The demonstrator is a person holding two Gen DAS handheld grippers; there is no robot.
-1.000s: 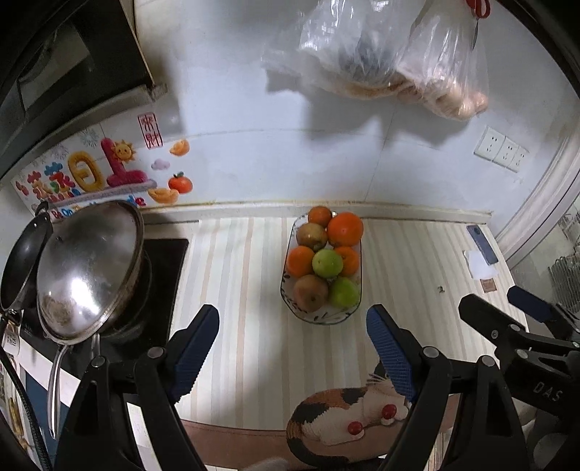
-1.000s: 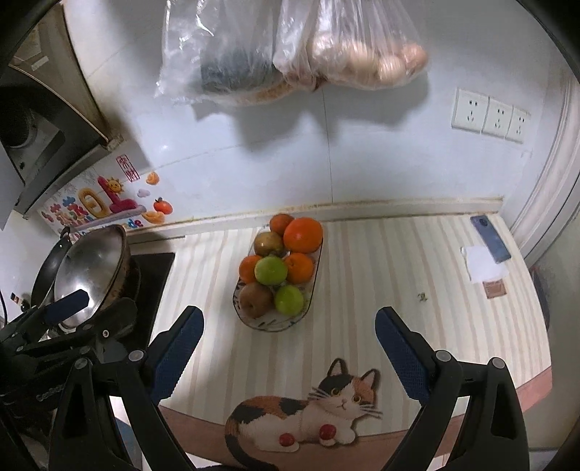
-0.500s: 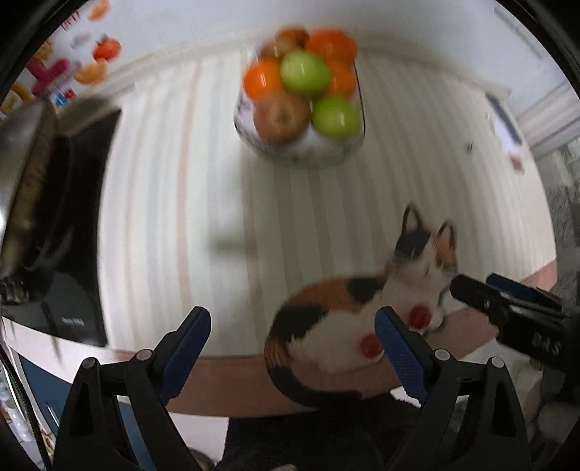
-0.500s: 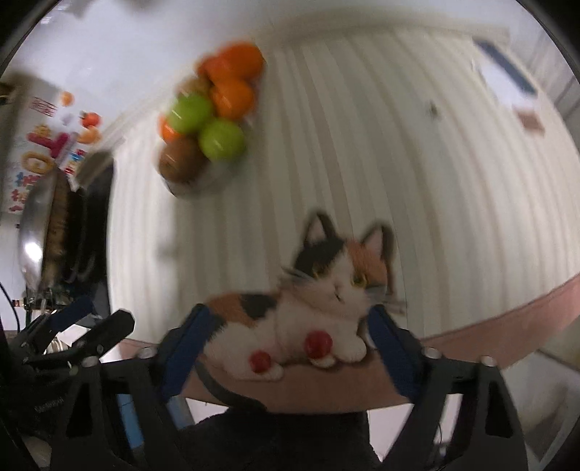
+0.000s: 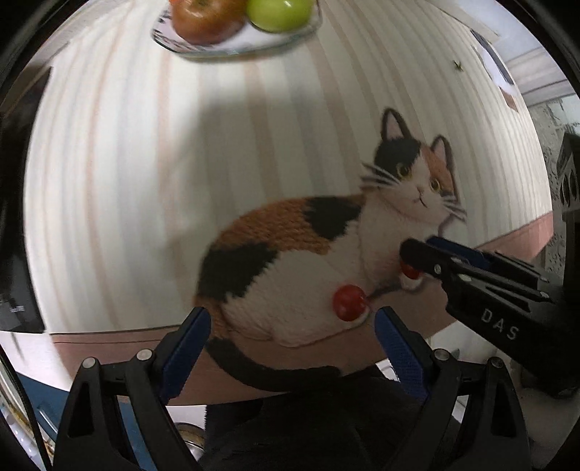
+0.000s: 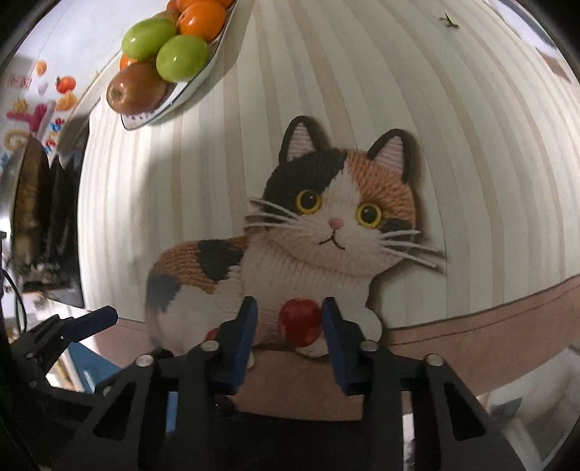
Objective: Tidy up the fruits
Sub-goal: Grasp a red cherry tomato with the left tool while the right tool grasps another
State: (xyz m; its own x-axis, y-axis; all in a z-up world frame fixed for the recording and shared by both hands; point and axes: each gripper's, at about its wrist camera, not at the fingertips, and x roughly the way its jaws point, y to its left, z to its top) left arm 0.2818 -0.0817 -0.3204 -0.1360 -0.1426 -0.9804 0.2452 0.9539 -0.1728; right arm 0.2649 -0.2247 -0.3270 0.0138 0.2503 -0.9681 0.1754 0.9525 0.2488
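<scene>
Two small round red fruits lie on the cat picture of the striped mat (image 6: pixel 362 90). My right gripper (image 6: pixel 289 304) points down over one red fruit (image 6: pixel 300 320). Its jaws are closing with the fruit between them; a gap still shows on the left side. The other red fruit (image 5: pixel 349 302) lies just ahead of my left gripper (image 5: pixel 293 315), which is open and empty. In the left wrist view the right gripper (image 5: pixel 417 250) hides most of its fruit. The fruit bowl (image 6: pixel 170 105) with green apples, oranges and a brown fruit stands farther back.
The mat's pink front border (image 6: pixel 489 319) runs along the counter edge right under both grippers. A dark stove with a pan (image 6: pixel 40 203) fills the left side. Colourful wall stickers (image 6: pixel 36 108) are behind it. A small green stem scrap (image 6: pixel 448 20) lies far right.
Both grippers have dropped toward the counter and tipped downward, so the bowl slid to the top of view. The right jaws have narrowed around a red fruit. The left jaws stayed wide.
</scene>
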